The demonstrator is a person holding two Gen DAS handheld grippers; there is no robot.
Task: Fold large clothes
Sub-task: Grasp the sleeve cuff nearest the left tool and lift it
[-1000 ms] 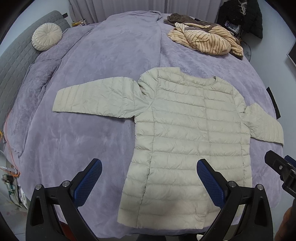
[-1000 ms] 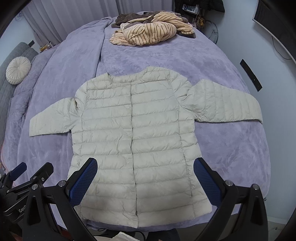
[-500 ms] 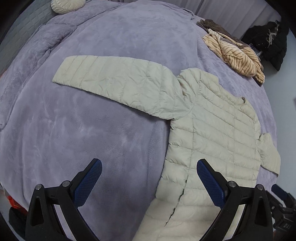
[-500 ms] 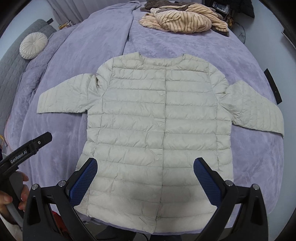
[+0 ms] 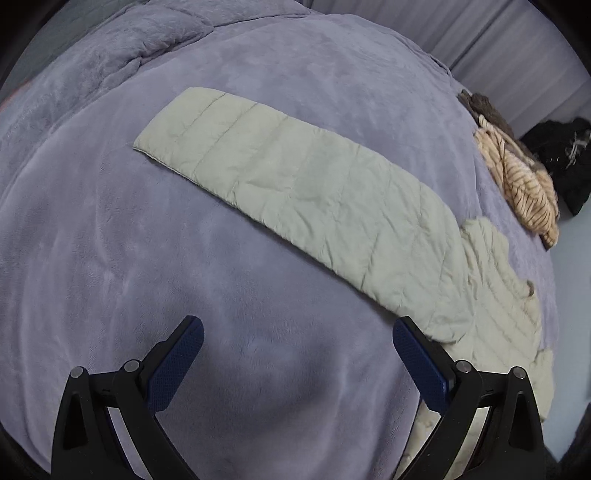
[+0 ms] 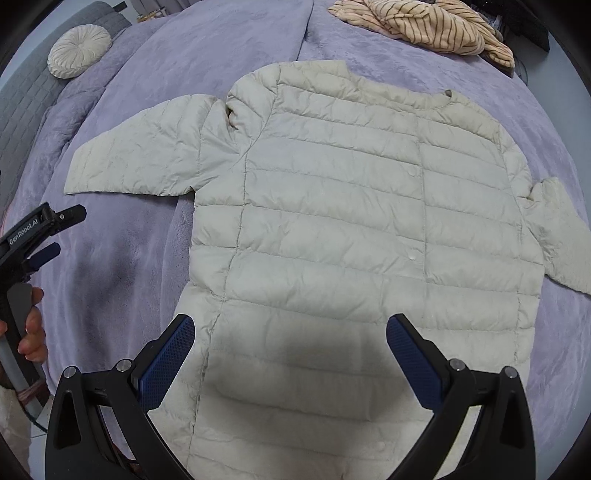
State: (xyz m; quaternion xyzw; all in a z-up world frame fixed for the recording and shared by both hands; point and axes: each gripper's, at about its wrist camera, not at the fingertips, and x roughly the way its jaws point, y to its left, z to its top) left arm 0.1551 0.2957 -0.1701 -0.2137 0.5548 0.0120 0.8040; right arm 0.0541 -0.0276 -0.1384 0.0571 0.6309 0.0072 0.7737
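Because folding has not yet begun, the quilted jacket [image 6: 351, 229] lies flat and face up on the purple blanket [image 6: 110, 295], buttoned, with both sleeves spread outward. This layout exposes every edge for a first fold.

The left sleeve [image 5: 295, 195] extends fully across the blanket. In the left wrist view, the left gripper [image 5: 295, 354] hovers above bare blanket just beside the sleeve's underarm end. Its jaws stand wide apart and grip nothing. This position suggests the sleeve is the first part to be folded inward.

The right gripper [image 6: 290, 347] hangs over the lower body of the jacket, near the hem. Its jaws are likewise spread wide and empty. It is probably placed to pin or lift the hem side.

Limits of view:
- The right sleeve [image 6: 557, 236] runs toward the frame edge; its cuff is distorted by the lens.
- The hem is partly covered by the right gripper body and its shadow.
- From the left wrist, only a strip of the jacket body shows.

Beyond the collar lies a striped garment [image 6: 424, 26], well apart from the jacket. A round cushion [image 6: 79, 50] rests at the far left.
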